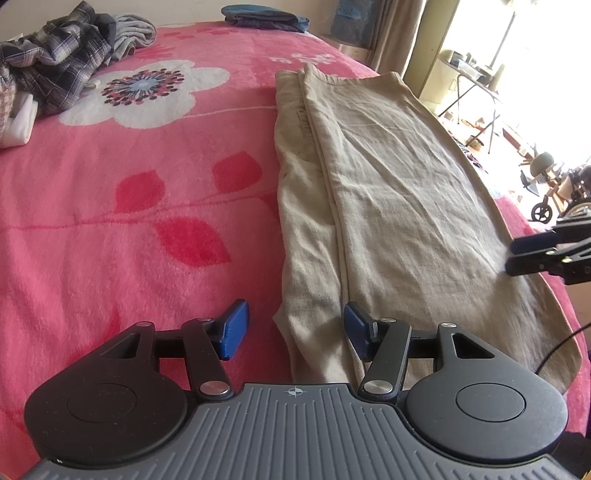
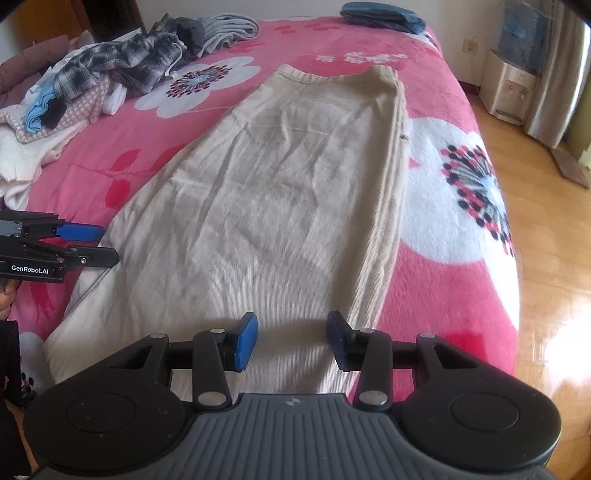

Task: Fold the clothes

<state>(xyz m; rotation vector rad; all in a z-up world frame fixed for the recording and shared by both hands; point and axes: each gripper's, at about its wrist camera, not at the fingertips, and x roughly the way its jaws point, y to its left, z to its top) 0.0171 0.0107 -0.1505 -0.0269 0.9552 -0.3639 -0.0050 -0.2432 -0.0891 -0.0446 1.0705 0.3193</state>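
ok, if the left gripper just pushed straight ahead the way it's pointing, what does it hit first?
Most likely the beige trousers: the left gripper is open, pointing down over their near left edge, nothing between the pads. Depth is unclear; it could clip the pink blanket right beside that edge.

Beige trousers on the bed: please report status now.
Left gripper open, right gripper open, both empty at near end. Beige trousers flat on pink blanket, folded lengthwise. Nothing on them; clothes pile far off.

1 beige trousers (image 2: 280,206), 1 clothes pile (image 2: 110,81), 1 folded blue item (image 2: 384,16), 2 grippers.
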